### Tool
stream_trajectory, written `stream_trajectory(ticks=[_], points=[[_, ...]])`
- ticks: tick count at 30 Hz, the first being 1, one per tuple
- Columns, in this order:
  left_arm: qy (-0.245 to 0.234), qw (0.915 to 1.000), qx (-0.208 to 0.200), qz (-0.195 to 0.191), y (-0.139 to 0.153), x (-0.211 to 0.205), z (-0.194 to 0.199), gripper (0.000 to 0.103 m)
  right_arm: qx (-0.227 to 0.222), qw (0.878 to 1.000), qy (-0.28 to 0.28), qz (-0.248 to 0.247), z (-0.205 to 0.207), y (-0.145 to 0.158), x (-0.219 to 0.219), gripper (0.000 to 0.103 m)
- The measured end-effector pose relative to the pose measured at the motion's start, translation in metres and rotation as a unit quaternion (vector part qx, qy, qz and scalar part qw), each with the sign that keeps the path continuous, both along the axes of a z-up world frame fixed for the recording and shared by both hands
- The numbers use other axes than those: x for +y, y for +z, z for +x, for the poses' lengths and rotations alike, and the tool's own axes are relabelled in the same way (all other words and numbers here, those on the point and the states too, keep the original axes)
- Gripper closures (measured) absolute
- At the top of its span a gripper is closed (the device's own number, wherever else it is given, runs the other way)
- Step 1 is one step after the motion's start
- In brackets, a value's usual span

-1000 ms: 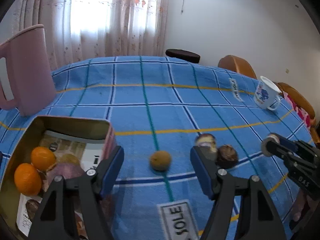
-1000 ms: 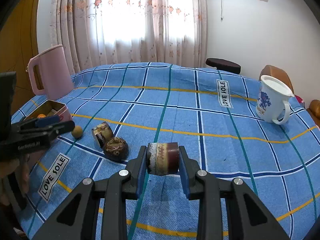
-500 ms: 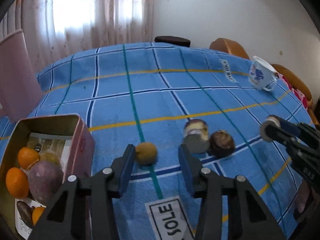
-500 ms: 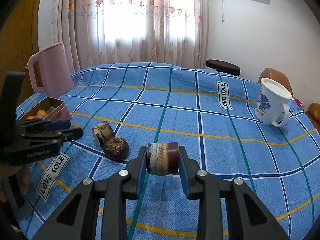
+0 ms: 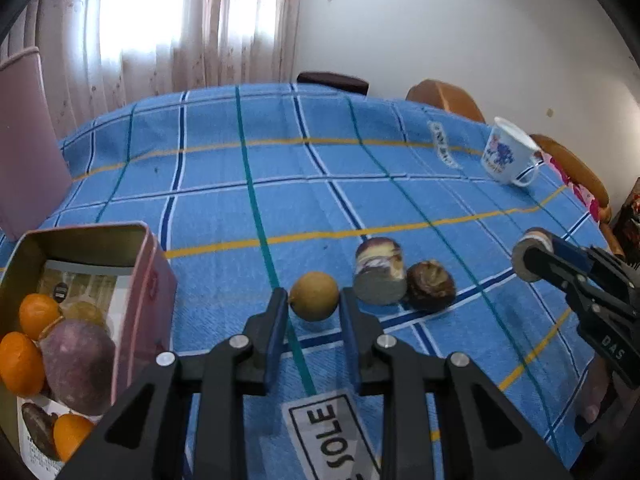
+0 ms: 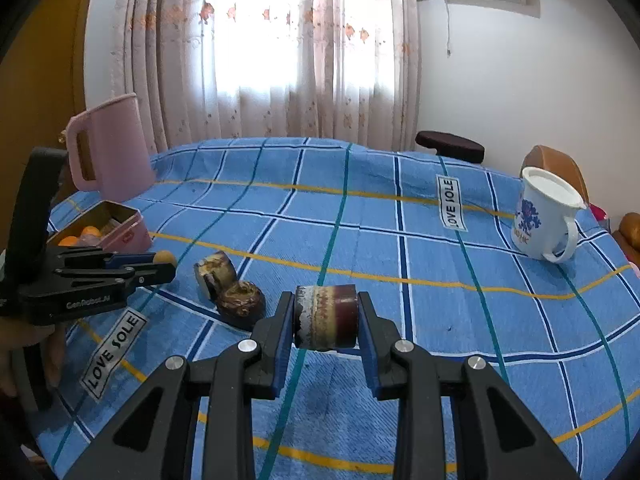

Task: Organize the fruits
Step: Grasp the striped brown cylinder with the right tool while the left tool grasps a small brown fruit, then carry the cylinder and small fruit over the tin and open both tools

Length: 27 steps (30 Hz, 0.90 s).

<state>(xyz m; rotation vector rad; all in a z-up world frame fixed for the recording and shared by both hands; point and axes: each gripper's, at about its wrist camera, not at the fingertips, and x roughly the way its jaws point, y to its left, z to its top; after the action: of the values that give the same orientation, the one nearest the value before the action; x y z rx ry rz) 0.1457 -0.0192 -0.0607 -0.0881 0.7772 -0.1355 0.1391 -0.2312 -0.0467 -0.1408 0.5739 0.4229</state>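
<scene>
My left gripper is shut on a small round tan fruit on the blue checked cloth; it also shows in the right wrist view. A cut purple fruit piece and a dark brown round fruit lie just right of it. A pink tin at the left holds oranges and a purple fruit. My right gripper is shut on a cut dark-red fruit piece, held above the cloth.
A pink pitcher stands at the back left behind the tin. A white mug with blue print stands at the right. Chairs and a dark stool ring the table's far edge.
My left gripper moved forward around the tan fruit and its jaws closed from wide open onto it. The right gripper stayed put, still holding its piece.
</scene>
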Motion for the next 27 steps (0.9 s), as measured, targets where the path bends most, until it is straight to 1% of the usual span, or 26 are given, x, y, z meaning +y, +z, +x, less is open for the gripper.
stream_trajectory(ticks=[5, 14, 25, 27], points=[[0.009, 0.9989, -0.046, -0.001, 0.012, 0.001, -0.019, 0.076, -0.028, 0.999, 0.007, 0.014, -0.010, 0.006, -0.003, 0.072], [0.028, 0.9929, -0.116, 0.008, 0.026, 0.003, -0.043, 0.076, -0.074, 0.997, 0.016, 0.036, -0.025, 0.015, -0.009, 0.072], [0.045, 0.9861, -0.159, 0.017, 0.032, 0.001, -0.062, 0.076, -0.129, 0.990, 0.019, 0.056, -0.045, 0.022, -0.016, 0.072], [0.048, 0.9848, -0.166, 0.017, 0.033, 0.001, -0.065, 0.076, -0.131, 0.989, 0.021, 0.058, -0.044, 0.021, -0.017, 0.072]])
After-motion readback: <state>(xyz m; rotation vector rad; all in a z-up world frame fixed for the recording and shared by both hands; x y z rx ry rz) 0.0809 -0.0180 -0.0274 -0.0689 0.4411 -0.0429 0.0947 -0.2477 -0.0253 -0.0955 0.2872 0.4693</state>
